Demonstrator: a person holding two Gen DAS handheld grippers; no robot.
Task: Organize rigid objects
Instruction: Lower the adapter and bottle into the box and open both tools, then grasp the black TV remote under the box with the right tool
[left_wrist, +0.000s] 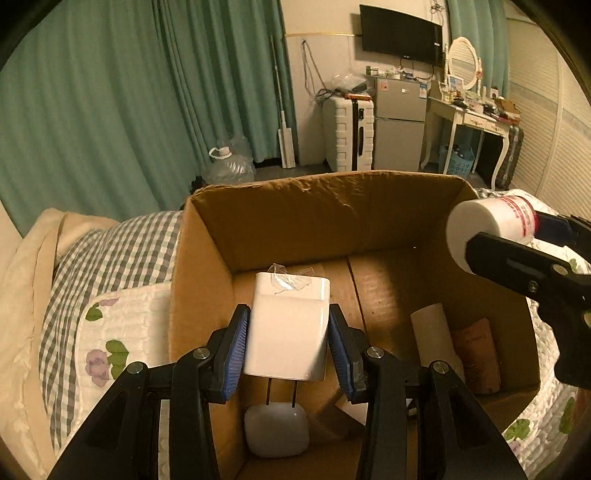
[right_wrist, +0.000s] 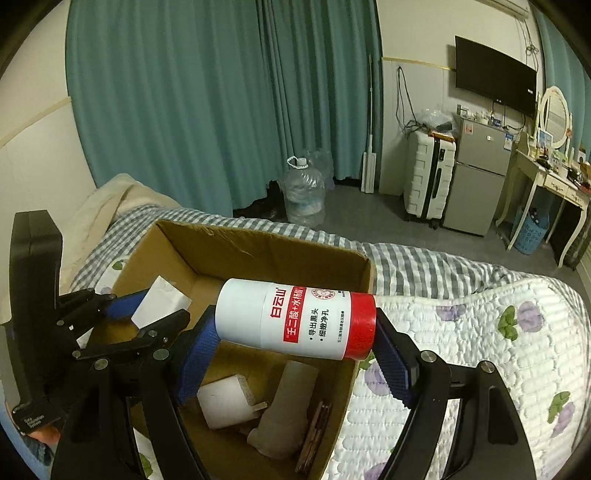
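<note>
An open cardboard box (left_wrist: 295, 218) stands on the bed; it also shows in the right wrist view (right_wrist: 258, 254). My left gripper (left_wrist: 286, 343) is shut on a white rectangular box (left_wrist: 290, 325) and holds it over the carton's inside; from the right wrist view this gripper (right_wrist: 147, 314) and the white box (right_wrist: 162, 299) show at the left. My right gripper (right_wrist: 295, 350) is shut on a white cylinder with a red band (right_wrist: 295, 317), held sideways over the carton's right side. The cylinder (left_wrist: 487, 229) also shows at the right of the left wrist view.
Inside the carton lie a white rounded case (left_wrist: 277, 430), a pale tube (left_wrist: 432, 336), a brown flat item (left_wrist: 476, 354) and a white plug-like block (right_wrist: 227, 404). The carton rests on a flowered quilt (right_wrist: 461, 350) and checked sheet (left_wrist: 110, 251). A suitcase, fridge and dressing table stand across the room.
</note>
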